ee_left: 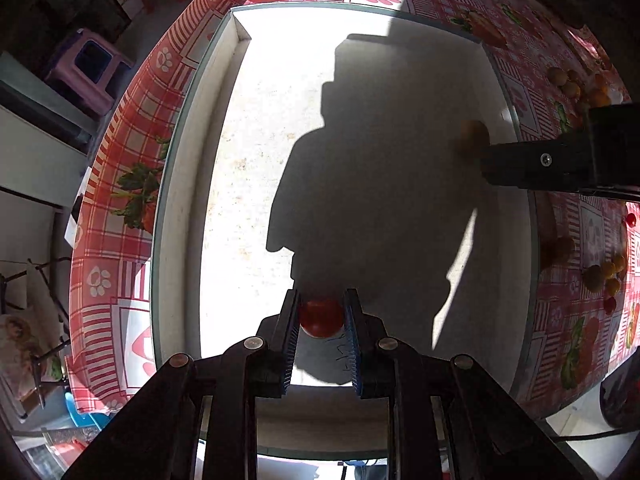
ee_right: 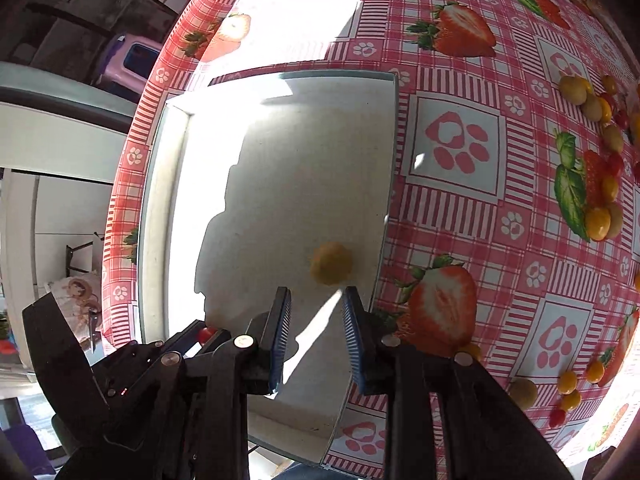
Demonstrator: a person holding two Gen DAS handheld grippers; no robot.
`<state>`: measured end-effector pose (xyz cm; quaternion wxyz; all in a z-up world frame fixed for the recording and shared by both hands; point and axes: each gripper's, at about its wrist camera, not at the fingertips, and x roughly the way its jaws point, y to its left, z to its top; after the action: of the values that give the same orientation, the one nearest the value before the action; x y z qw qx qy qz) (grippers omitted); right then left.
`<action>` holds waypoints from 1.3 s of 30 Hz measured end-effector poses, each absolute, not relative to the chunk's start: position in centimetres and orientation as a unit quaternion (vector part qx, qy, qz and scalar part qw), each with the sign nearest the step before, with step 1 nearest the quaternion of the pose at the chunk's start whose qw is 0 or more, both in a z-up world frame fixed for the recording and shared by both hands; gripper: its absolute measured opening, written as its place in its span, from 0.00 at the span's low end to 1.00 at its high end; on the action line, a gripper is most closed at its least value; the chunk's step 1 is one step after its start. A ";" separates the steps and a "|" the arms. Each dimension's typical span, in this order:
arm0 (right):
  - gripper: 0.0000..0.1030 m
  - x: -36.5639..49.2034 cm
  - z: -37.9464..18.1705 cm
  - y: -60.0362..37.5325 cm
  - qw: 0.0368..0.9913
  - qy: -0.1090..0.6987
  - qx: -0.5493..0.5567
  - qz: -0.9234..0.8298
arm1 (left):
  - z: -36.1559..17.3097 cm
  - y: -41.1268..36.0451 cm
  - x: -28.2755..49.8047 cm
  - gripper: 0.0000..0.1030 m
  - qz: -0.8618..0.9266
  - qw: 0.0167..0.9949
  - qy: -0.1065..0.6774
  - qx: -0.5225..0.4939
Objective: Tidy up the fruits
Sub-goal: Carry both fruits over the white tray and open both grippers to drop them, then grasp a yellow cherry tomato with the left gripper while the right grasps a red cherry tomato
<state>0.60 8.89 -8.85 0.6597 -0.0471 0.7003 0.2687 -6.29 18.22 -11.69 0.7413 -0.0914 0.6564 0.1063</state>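
Observation:
A shallow white tray (ee_left: 224, 152) lies on a strawberry-print tablecloth; it also shows in the right wrist view (ee_right: 280, 168). My left gripper (ee_left: 322, 300) is shut on a red cherry tomato (ee_left: 321, 318) just above the tray's near end. My right gripper (ee_right: 316, 300) is open and empty over the tray's right side. A blurred yellow fruit (ee_right: 331, 263) is just beyond its fingertips, inside the tray. In the left wrist view the same fruit (ee_left: 474, 134) shows beside the right gripper's black body (ee_left: 560, 160).
Loose yellow, green and red small fruits (ee_right: 596, 160) lie in a cluster on the cloth to the tray's right, with more (ee_right: 560, 392) near the front edge. A purple stool (ee_left: 86, 66) stands on the floor beyond the table's left edge.

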 end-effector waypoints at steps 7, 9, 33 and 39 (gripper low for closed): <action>0.30 -0.4 -10.6 10.9 0.643 0.710 -0.077 0.275 | -11.9 17.8 -6.6 0.28 0.101 0.743 0.659 -0.067; 0.30 -0.5 -10.6 11.0 0.641 0.712 -0.079 0.276 | -11.6 17.1 -6.2 0.68 0.109 0.742 0.659 -0.052; 0.76 2.3 -7.4 -15.4 0.706 0.702 0.069 0.054 | -3.5 3.3 1.4 0.85 -0.028 0.797 0.602 0.042; 0.76 2.9 -8.2 -22.6 0.709 0.699 0.091 -0.013 | -5.3 -1.8 5.6 0.85 -0.068 0.793 0.602 0.063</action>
<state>2.89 -22.56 -8.20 0.7092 0.0911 0.6990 -0.0127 5.55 -1.84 -5.30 0.7930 0.0635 0.6021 -0.0676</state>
